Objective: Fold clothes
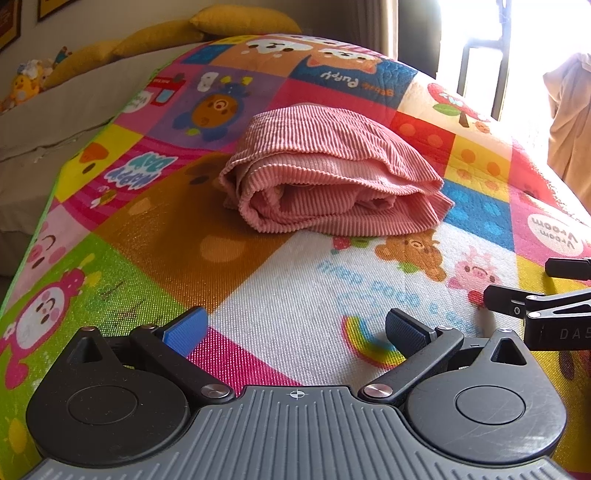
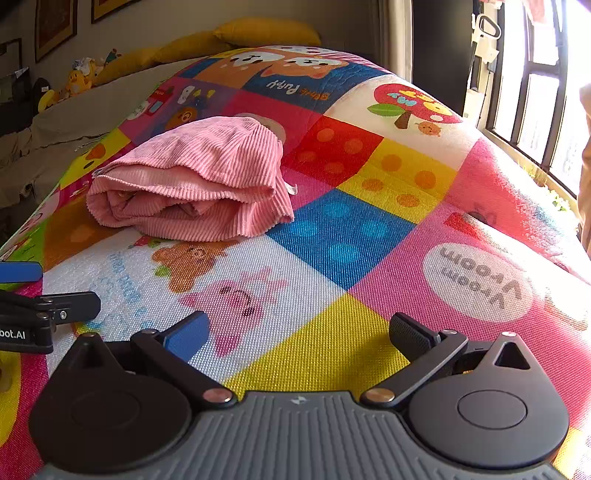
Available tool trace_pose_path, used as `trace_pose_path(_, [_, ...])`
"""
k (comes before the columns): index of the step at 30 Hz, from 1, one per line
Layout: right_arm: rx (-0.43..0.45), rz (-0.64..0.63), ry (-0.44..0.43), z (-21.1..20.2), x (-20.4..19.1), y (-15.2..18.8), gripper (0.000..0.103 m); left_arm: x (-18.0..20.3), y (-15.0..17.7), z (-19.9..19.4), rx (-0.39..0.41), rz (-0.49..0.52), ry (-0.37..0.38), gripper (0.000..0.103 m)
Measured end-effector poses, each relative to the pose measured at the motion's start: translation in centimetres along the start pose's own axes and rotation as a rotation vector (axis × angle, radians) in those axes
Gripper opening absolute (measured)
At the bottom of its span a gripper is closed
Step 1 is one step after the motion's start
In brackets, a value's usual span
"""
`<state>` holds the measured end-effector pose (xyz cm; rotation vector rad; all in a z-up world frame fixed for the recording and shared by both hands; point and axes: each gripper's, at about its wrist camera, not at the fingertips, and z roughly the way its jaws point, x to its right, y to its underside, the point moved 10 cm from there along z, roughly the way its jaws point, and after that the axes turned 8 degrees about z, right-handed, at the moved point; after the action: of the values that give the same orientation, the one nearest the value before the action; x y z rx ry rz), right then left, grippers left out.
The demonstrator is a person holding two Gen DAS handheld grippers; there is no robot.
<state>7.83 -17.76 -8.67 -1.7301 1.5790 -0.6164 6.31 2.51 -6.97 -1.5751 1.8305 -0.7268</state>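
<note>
From the left wrist view, the left tongs (image 1: 297, 332) hover low over a bright cartoon mat (image 1: 280, 295), with their jaws spread wide and nothing between them. One pad is blue (image 1: 188, 328) and the other is black (image 1: 406, 334). Straight ahead and well apart from the tongs lies the pink garment (image 1: 332, 173), a ribbed corduroy piece folded into a thick bundle with its layered, rolled edge facing the camera. It rests near the middle of the mat, over a brown square and the edge of a white panel with a bear and a pig printed on it. At the right edge, part of the right tongs (image 1: 535, 295) shows, just beside the left pair. Behind the mat run yellow cushions (image 1: 207, 29) and a beige couch (image 1: 55, 110), with soft toys (image 1: 27, 83) at the far left. A window (image 1: 480, 55) glares at the upper right, and a beige cloth (image 1: 572, 122) hangs beside it.

From the right wrist view, the right tongs (image 2: 299, 332) are likewise released, jaws wide and empty, hovering over yellow and pink squares of the mat (image 2: 343, 236). The garment (image 2: 195, 181) sits ahead and to the left, apart from the tongs, its folded edge toward the camera and a small white tag (image 2: 292, 189) showing at its right side. The left tongs (image 2: 40, 295) poke in at the left edge. The cushions (image 2: 266, 31), the toys (image 2: 79, 79) and framed pictures (image 2: 55, 26) line the back wall, and the barred window (image 2: 535, 92) fills the right.
</note>
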Motion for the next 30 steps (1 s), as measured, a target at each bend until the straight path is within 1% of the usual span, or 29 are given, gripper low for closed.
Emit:
trace_pose_path(7, [0.000, 0.000, 0.000, 0.00, 0.00, 0.00, 0.103, 0.17, -0.01, 0.06, -0.003, 0.010, -0.012, 0.103])
trace_pose_path(30, [0.000, 0.000, 0.000, 0.02, 0.00, -0.01, 0.103, 0.05, -0.05, 0.09, -0.004, 0.014, -0.009, 0.103])
